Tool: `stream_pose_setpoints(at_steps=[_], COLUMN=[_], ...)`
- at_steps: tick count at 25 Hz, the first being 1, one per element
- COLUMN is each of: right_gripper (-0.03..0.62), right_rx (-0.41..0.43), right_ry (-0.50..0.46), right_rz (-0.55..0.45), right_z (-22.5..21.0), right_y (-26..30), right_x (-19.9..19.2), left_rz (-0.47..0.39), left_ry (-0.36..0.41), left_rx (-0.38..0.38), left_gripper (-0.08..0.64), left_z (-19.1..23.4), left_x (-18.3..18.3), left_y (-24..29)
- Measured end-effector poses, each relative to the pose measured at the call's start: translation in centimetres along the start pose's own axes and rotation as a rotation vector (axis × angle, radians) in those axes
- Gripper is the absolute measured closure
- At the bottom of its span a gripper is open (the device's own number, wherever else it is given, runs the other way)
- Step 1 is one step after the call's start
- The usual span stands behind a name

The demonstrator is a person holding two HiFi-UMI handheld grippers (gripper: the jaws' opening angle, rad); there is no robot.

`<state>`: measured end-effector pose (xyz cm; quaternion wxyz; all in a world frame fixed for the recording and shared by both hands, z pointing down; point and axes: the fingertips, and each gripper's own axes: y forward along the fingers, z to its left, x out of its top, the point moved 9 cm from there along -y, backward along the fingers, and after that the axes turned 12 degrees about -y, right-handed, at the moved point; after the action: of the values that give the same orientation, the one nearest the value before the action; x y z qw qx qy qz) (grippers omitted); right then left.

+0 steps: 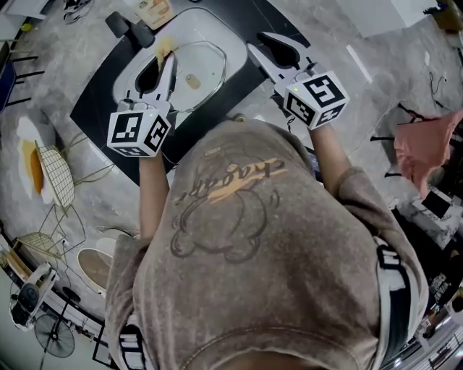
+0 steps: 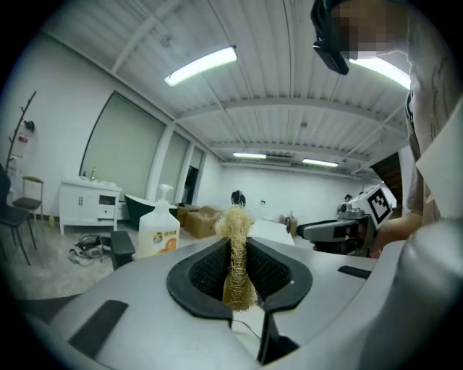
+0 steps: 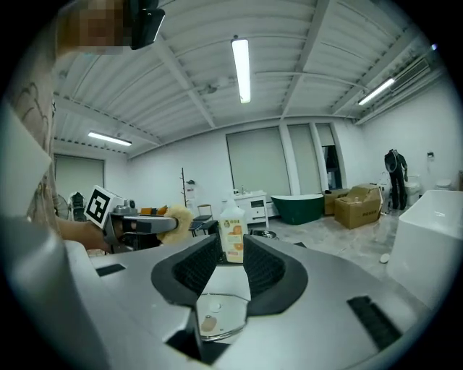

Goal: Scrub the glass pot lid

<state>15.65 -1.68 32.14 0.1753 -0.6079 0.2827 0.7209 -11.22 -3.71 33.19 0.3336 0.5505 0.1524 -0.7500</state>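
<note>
Currently the glass pot lid (image 1: 206, 65) lies flat in the white basin (image 1: 233, 37), and nothing is holding it. The left gripper (image 1: 167, 61) hovers above the basin's left half, its jaws clamped on a strip of loofah scrubber (image 2: 234, 224) that pokes out past the tips. The right gripper (image 1: 260, 42) hangs above the basin's right rim with its jaws partly apart and nothing between them; its own view shows the lid (image 3: 215, 318) below through the gap. A soap bottle (image 1: 153, 10) stands just beyond the basin's far rim.

The main risk, as I judge it, is scrubbing a loose lid. If the loofah presses down before the right jaws pin the lid, the glass will likely skate or spin across the basin floor and knock the wall, which could chip it. A grab at the smooth curved rim could also slip off. The loofah is pinched along a narrow edge, so hard sideways strokes may fold it or drag it out of the jaws, leaving bare tips to scrape the glass. Both grippers share the space above the basin and could clash.
</note>
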Motion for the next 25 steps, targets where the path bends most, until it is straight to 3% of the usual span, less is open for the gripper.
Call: stream_pose_setpoints(at_steps=[4, 8, 16, 25], right_gripper=[0.519, 0.592, 0.592, 0.592], right_rx=[0.041, -0.002, -0.006, -0.022], right_ry=[-0.056, -0.055, -0.006, -0.019], right_rz=[-0.008, -0.016, 0.001, -0.015], right_z=[0.4, 0.2, 1.1, 1.3], right_y=[0.1, -0.4, 0.1, 0.7], right_x=[0.4, -0.9, -3.5, -3.2], left_rz=[-0.018, -0.029, -0.012, 0.0], left_ry=[0.027, 0.039, 0.019, -0.002], left_rx=[-0.002, 0.021, 0.029, 0.041], left_gripper=[0.495, 0.495, 0.495, 0.495], left_z=[-0.1, 0.2, 0.5, 0.6], left_x=[0.2, -1.3, -3.6, -4.0], left_y=[-0.4, -0.7, 0.1, -0.1])
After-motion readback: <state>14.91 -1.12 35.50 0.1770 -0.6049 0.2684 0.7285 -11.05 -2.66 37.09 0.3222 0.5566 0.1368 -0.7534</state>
